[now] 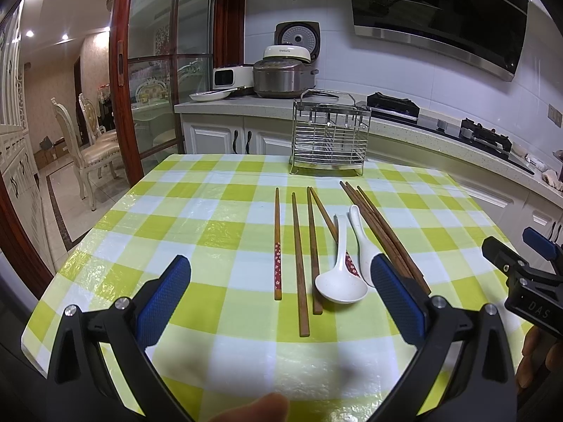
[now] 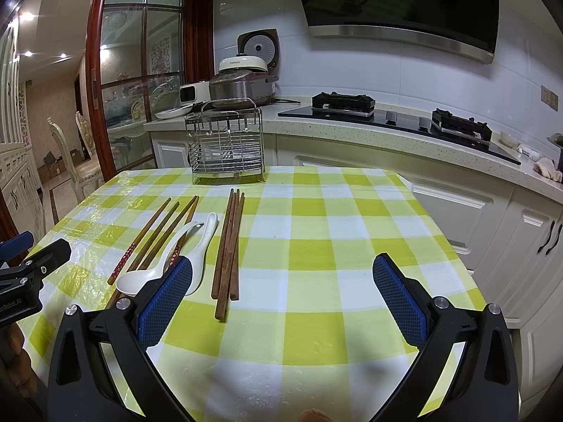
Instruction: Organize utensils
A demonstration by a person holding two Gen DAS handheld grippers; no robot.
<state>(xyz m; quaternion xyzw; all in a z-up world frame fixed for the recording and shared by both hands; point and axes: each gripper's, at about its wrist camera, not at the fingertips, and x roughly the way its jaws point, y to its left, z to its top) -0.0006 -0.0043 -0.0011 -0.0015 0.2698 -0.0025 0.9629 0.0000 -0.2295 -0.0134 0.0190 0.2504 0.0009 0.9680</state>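
The utensils lie loose on the desk point(image 1: 218, 232), between the grippers and the wire rack point(image 1: 329, 137) at the far edge, which looks like their destination: it appears empty, so I judge the sorting not begun. Four chopsticks point(image 1: 298, 263) lie roughly parallel, apart from each other, handles toward the cameras; two bear a red flowered band near the thick end. Just right of them two white spoons point(image 1: 340, 281) lie bowls toward the cameras, the left one resting across a banded chopstick, so it would likely have to go first. Further right a darker bundle point(image 2: 227, 246) of chopsticks lies bunched and touching, easy to take in one pinch. The left gripper point(image 1: 279, 295) hovers low over the near desk with jaws spread wide and nothing between them, the plain chopsticks and a spoon lined up ahead. The right gripper point(image 2: 281, 295) hangs likewise, jaws spread and empty, the bundle just inside its left finger. Each shows at the edge of the other's view; there the right one's body reads "DAS" and the left one's ends in "nRobot.AI". A cooker lid point(image 2: 242, 65) on the back counter carries a small word, perhaps "theSuns".
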